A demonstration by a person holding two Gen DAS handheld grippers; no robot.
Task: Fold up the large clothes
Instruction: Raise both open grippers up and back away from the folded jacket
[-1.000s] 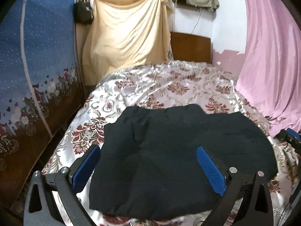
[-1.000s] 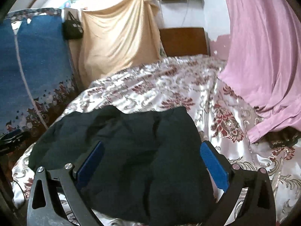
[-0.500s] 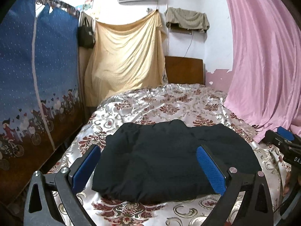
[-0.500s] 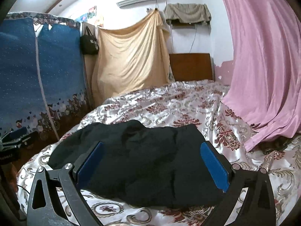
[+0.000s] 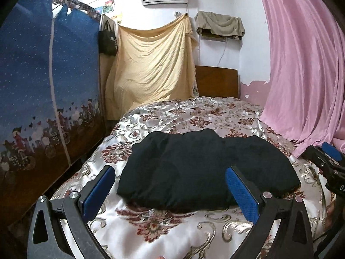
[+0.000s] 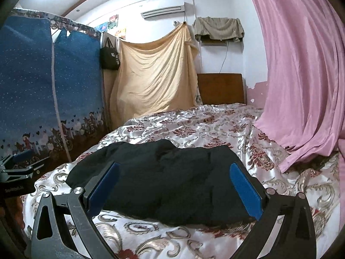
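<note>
A bed (image 5: 194,116) wears a shiny floral cover, with a brown wooden headboard (image 5: 217,81) at its far end. A yellow sheet (image 5: 151,64) hangs on the back wall beside a black bag (image 5: 107,41) and a blue patterned wardrobe (image 5: 43,86). A pink curtain (image 5: 301,64) drapes down the right side, below an air conditioner (image 5: 165,0).

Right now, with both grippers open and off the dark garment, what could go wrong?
1. The black garment is a lumpy bundle; its folds might slacken with nothing holding it.
2. The satin bedspread looks slippery, so a push from the left gripper or right gripper could slide the bundle.
3. The pink curtain drapes onto the bed and may snag.
</note>
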